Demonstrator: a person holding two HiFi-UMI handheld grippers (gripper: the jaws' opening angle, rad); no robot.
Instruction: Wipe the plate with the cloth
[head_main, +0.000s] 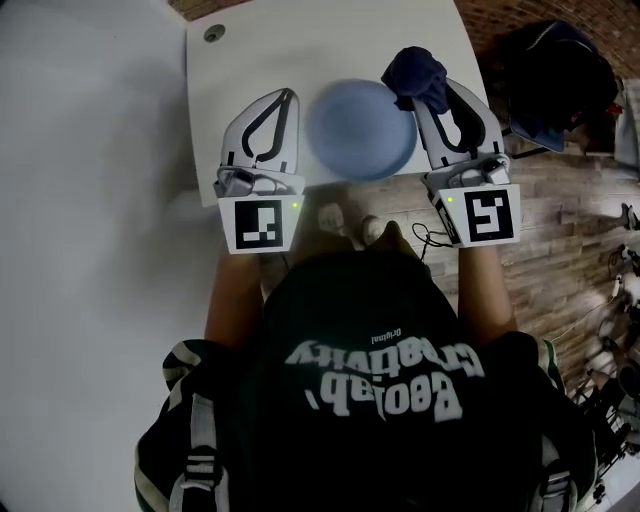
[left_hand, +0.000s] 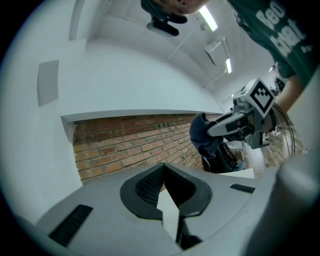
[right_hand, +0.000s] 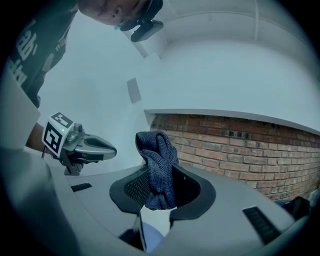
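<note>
A round blue plate (head_main: 360, 130) lies at the near edge of the white table (head_main: 290, 40), between my two grippers. The right gripper (head_main: 428, 95) is just right of the plate and shut on a dark blue knitted cloth (head_main: 415, 72), which bunches above the jaws and over the plate's far right rim. In the right gripper view the cloth (right_hand: 157, 155) stands up out of the gripper (right_hand: 157, 176), with a sliver of plate (right_hand: 152, 237) below. The left gripper (head_main: 288, 97) sits just left of the plate, its jaw tips together and nothing held. In its own view the left gripper (left_hand: 162, 167) is shut.
The table's near edge runs right under both grippers, and brick-patterned floor (head_main: 560, 220) lies to the right. A dark bag (head_main: 555, 70) sits beyond the table's right side. A round grommet (head_main: 214, 33) marks the far left corner. Cables trail on the floor near the person's feet (head_main: 350, 222).
</note>
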